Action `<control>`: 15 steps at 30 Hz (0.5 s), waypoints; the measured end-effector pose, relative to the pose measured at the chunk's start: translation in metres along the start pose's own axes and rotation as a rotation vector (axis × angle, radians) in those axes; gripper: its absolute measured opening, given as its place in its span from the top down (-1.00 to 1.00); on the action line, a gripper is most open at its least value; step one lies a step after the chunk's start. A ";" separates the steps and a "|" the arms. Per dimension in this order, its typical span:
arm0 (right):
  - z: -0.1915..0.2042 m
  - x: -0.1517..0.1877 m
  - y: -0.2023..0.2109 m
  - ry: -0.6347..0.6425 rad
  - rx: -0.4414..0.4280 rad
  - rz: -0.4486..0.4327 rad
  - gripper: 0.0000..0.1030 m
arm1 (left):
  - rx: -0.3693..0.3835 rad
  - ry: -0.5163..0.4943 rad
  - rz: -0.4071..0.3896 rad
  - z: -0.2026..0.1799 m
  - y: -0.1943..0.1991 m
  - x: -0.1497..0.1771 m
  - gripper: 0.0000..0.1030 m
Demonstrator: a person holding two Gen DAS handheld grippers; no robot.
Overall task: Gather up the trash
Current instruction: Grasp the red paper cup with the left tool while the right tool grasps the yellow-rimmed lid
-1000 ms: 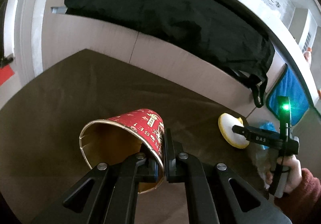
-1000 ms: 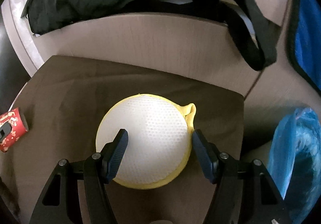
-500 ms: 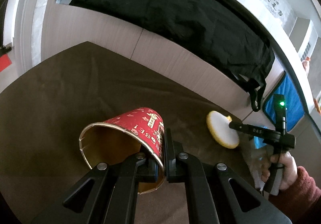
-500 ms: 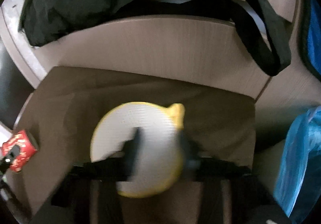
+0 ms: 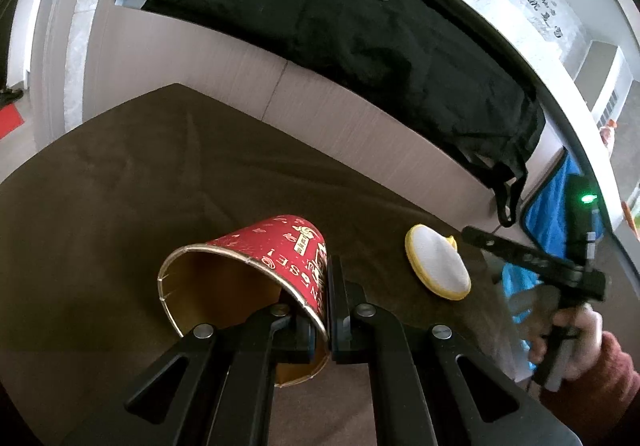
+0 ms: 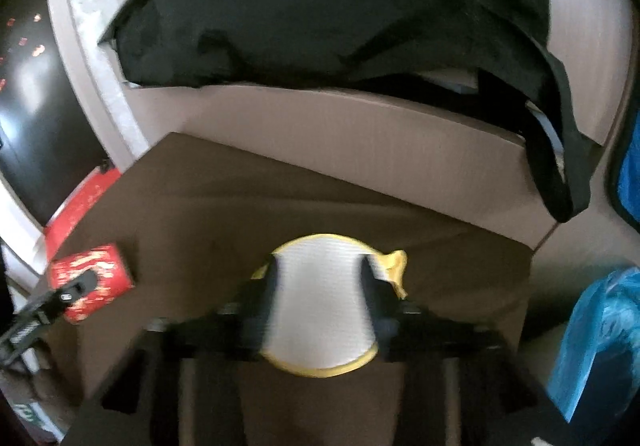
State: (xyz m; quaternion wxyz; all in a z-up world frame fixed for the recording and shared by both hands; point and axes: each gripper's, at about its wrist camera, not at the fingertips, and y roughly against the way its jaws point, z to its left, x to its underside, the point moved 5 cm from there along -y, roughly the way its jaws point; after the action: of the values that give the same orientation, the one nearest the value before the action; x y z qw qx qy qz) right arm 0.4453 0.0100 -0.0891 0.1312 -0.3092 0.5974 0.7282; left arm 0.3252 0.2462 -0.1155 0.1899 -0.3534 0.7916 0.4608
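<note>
My left gripper (image 5: 326,310) is shut on the rim wall of a red paper cup (image 5: 276,258), which lies tipped with its gold inside facing left. The cup also shows at the left in the right wrist view (image 6: 90,282). A round white pad with a yellow rim (image 5: 438,266) lies on the brown table (image 5: 120,186). In the right wrist view the pad (image 6: 324,306) sits between the fingers of my right gripper (image 6: 320,286), which is blurred, open, and pulled back from it. In the left wrist view the right gripper (image 5: 468,234) is beside the pad.
A black garment (image 5: 360,38) lies on the bench behind the table, its strap (image 6: 560,166) hanging down. A blue plastic bag (image 6: 600,338) stands off the table's right edge. A red item (image 6: 80,202) lies beyond the left edge.
My right gripper narrowed its opening and drew back from the yellow-rimmed pad, which looks smaller and farther now. My left gripper kept hold of the cup and shifted slightly.
</note>
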 end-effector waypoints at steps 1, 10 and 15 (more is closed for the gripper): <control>-0.002 0.000 -0.009 -0.004 0.015 0.011 0.04 | 0.006 0.000 0.001 0.000 0.000 0.000 0.92; -0.030 0.002 -0.049 -0.106 -0.015 0.046 0.04 | 0.052 -0.006 0.019 -0.003 -0.003 0.001 0.92; -0.023 -0.008 -0.050 -0.134 -0.088 0.066 0.70 | 0.055 0.009 0.011 -0.003 -0.002 0.001 0.92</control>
State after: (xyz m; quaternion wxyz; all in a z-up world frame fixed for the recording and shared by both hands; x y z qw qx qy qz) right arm 0.4866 0.0023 -0.1259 0.1334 -0.2452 0.5646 0.7767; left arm 0.3257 0.2429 -0.1162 0.1936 -0.3456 0.8068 0.4383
